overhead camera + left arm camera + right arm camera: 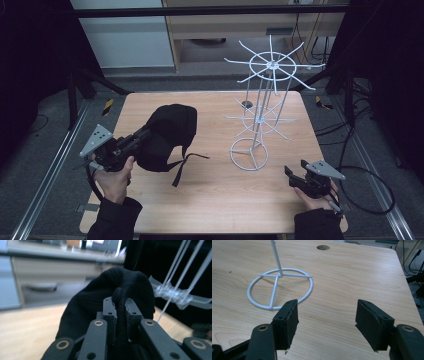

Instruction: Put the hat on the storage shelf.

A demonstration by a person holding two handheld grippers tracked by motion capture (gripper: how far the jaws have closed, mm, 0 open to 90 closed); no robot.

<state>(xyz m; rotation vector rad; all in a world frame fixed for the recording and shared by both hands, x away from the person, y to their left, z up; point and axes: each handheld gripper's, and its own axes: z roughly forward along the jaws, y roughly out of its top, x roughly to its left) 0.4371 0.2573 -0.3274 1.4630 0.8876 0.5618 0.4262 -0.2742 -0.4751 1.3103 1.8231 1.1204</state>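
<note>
Left claw (pixel 145 134) pinching black cap (pixel 167 135) by edge seam, lifted left of wire rack (pixel 260 117), probably for hanging. Right claw (pixel 295 176) wide, idle near rack base.

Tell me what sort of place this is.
Probably a lab recording station: a wooden table ringed by black curtains, floor rails alongside, cables trailing, and cabinets behind.

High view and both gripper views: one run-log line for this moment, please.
left gripper: shut on black cap | right gripper: open, above table | white wire stand: upright
</note>
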